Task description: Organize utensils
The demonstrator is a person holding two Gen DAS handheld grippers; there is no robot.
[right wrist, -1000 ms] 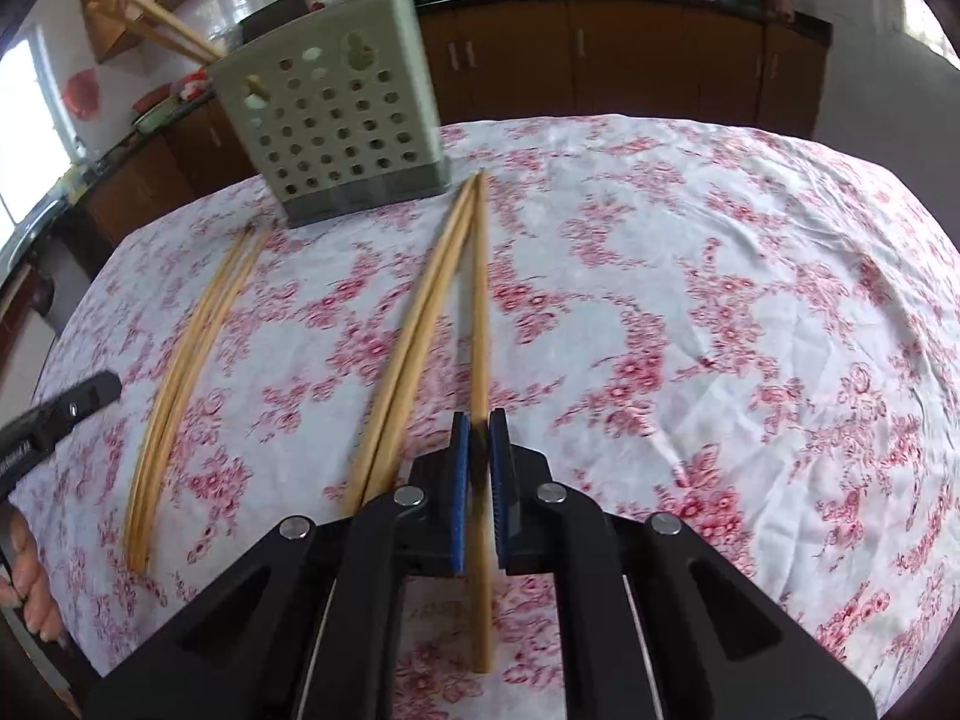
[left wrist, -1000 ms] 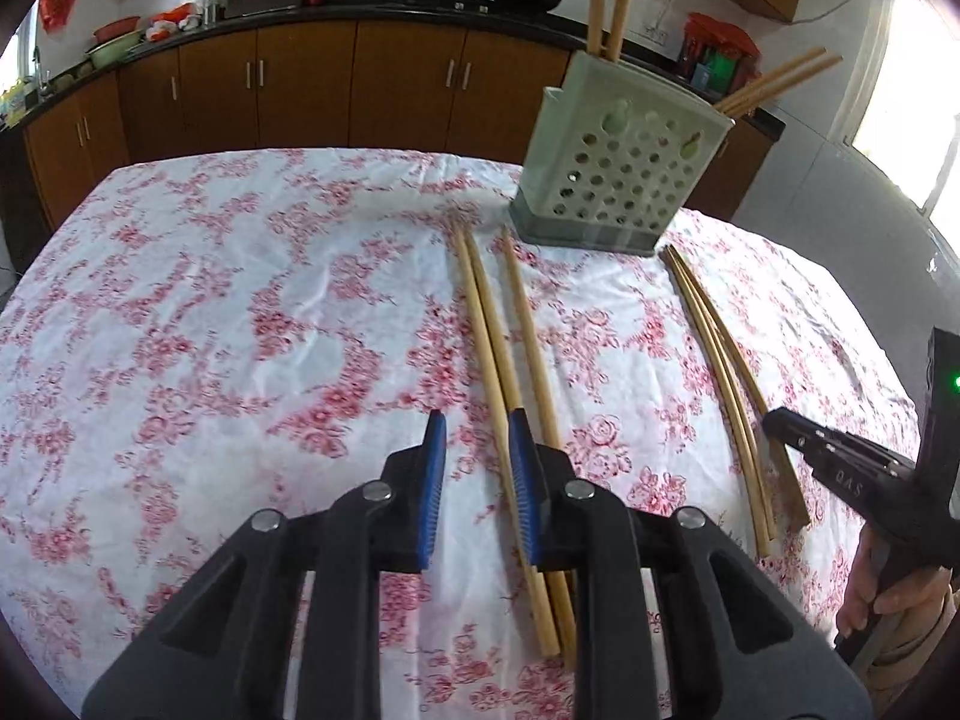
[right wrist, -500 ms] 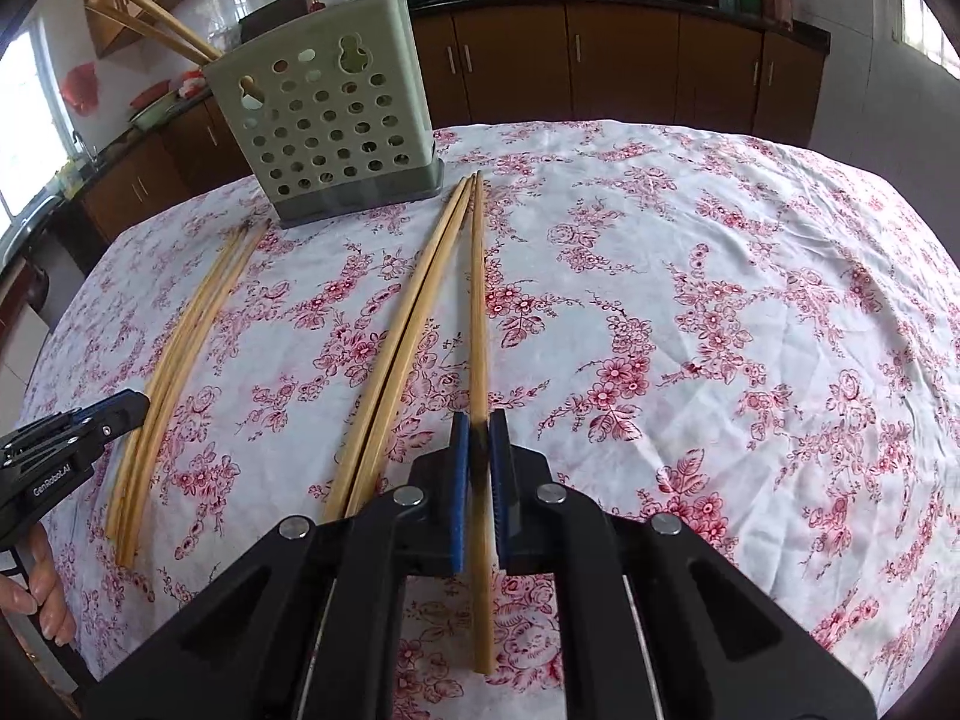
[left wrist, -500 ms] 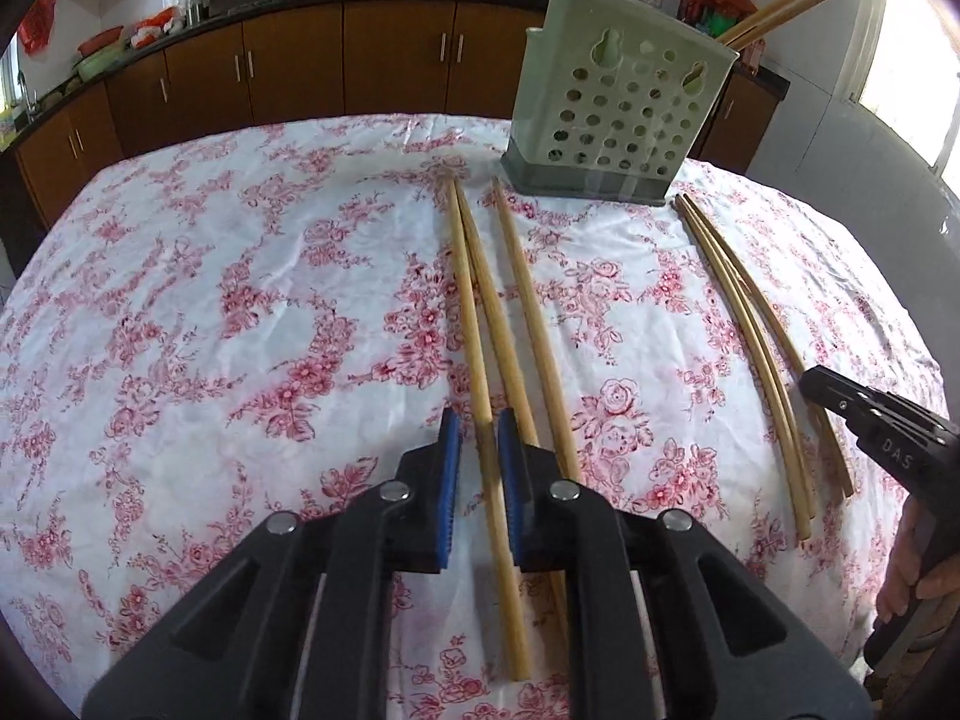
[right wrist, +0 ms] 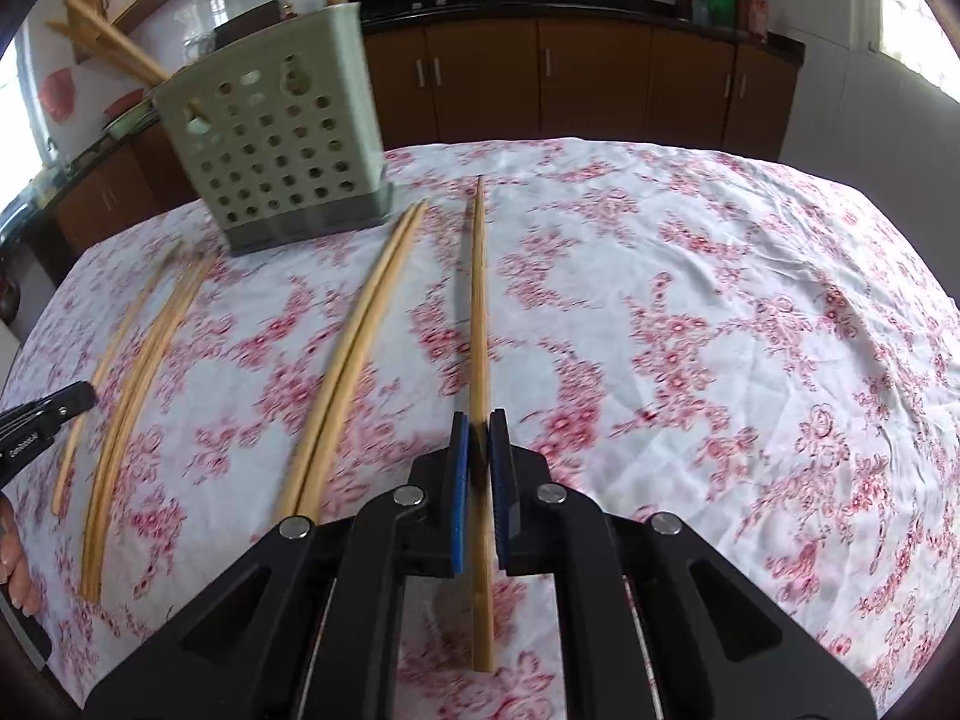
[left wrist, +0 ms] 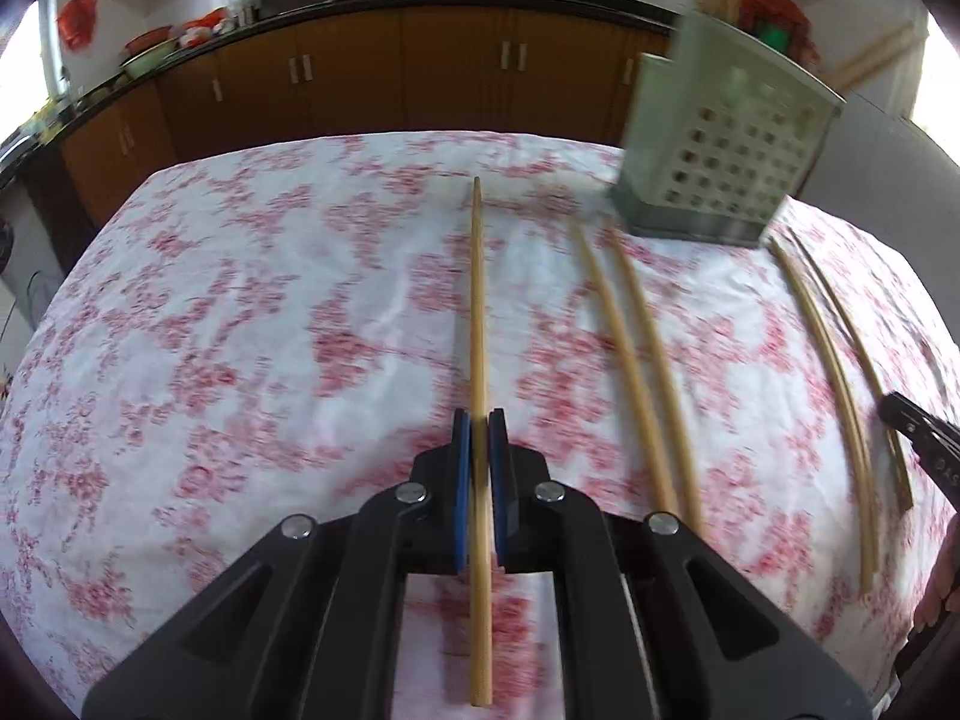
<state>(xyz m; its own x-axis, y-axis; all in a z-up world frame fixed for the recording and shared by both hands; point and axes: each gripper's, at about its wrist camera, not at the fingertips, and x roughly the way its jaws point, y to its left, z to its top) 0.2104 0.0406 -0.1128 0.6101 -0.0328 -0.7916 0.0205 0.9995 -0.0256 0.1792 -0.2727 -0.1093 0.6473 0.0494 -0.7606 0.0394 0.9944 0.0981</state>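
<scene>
My left gripper (left wrist: 479, 420) is shut on a long wooden chopstick (left wrist: 477, 300) and holds it above the floral tablecloth (left wrist: 240, 330). My right gripper (right wrist: 479, 423) is shut on another wooden chopstick (right wrist: 478, 300), also off the cloth. A pale green perforated utensil holder (left wrist: 726, 138) stands at the back right in the left wrist view and at the back left in the right wrist view (right wrist: 270, 138), with chopsticks sticking out of it. Two loose chopsticks (left wrist: 636, 360) lie right of my left gripper, and a curved bundle (left wrist: 834, 372) lies further right.
In the right wrist view a loose pair (right wrist: 354, 354) and a bundle of chopsticks (right wrist: 132, 360) lie left of my gripper. The other gripper shows at each frame's edge (left wrist: 924, 444) (right wrist: 42, 420). Brown kitchen cabinets (left wrist: 360, 78) run behind the table.
My left gripper closed on a chopstick and lifted it away leftward from the other two. My right gripper kept its chopstick and raised it off the cloth.
</scene>
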